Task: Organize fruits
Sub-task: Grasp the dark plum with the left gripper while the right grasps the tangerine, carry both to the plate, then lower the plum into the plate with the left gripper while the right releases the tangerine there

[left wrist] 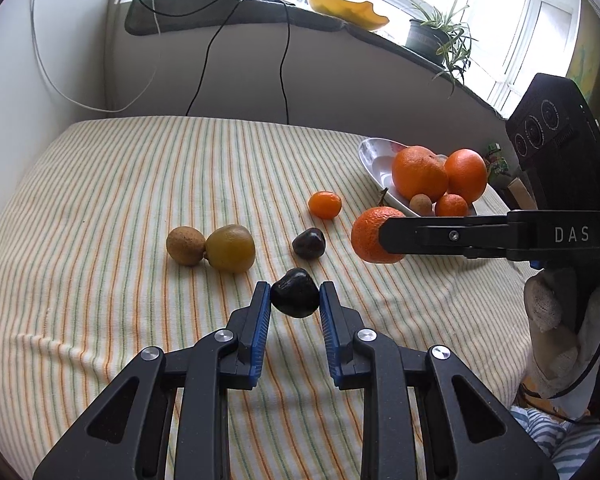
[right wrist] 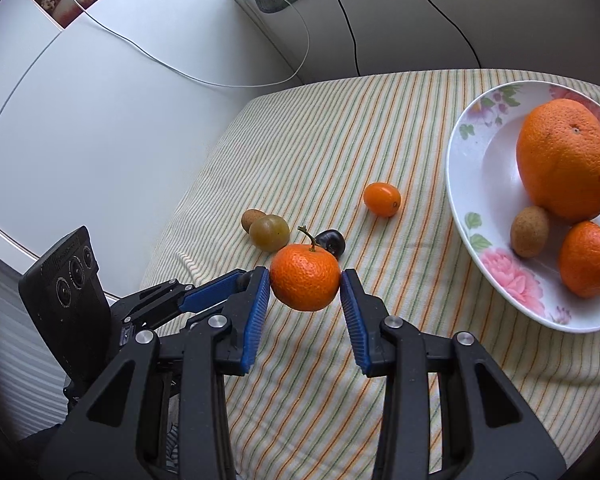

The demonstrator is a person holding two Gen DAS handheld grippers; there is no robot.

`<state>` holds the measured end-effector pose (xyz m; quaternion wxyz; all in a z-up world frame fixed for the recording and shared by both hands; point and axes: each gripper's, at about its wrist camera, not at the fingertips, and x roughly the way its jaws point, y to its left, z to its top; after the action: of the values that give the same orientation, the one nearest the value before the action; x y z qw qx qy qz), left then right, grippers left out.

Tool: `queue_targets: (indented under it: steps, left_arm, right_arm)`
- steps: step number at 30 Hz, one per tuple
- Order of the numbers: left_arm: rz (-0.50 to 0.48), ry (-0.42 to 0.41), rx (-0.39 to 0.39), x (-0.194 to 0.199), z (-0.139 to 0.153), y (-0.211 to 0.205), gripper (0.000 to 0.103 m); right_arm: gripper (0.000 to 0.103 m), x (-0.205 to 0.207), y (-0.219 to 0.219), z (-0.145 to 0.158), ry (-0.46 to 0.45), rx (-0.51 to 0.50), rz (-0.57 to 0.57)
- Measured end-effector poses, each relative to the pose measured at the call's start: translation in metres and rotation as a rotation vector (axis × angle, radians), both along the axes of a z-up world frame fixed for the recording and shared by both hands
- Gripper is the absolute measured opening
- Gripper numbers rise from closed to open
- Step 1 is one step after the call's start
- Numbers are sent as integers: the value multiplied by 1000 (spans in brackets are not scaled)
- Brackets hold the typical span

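A stemmed mandarin [right wrist: 305,277] is sitting pinched between the blue pads of the right gripper [right wrist: 305,280], lifted just above the striped tablecloth [right wrist: 340,140] beside a floral plate [right wrist: 466,168] already holding oranges. The left gripper [left wrist: 295,299] is closing its jaws against a dark plum [left wrist: 295,298]. A second plum [left wrist: 309,242], a kumquat [left wrist: 325,205] and two brownish-green fruits [left wrist: 211,247] are lying loose nearby.
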<state>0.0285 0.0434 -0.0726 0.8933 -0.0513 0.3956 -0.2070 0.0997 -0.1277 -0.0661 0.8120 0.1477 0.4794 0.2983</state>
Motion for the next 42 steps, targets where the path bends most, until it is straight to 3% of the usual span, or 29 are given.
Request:
queue_targets:
  steps: [15, 28, 42]
  left_arm:
    - [-71, -63, -28, 33, 28, -40, 23]
    - [-145, -54, -82, 90, 41, -78, 23]
    - [-194, 7, -97, 142, 31, -108, 23]
  right_arm:
    - [38, -15, -65, 22, -103, -92, -142]
    - [38, -9, -60, 23, -154, -160, -152]
    - [38, 11, -51, 16, -187, -239, -140]
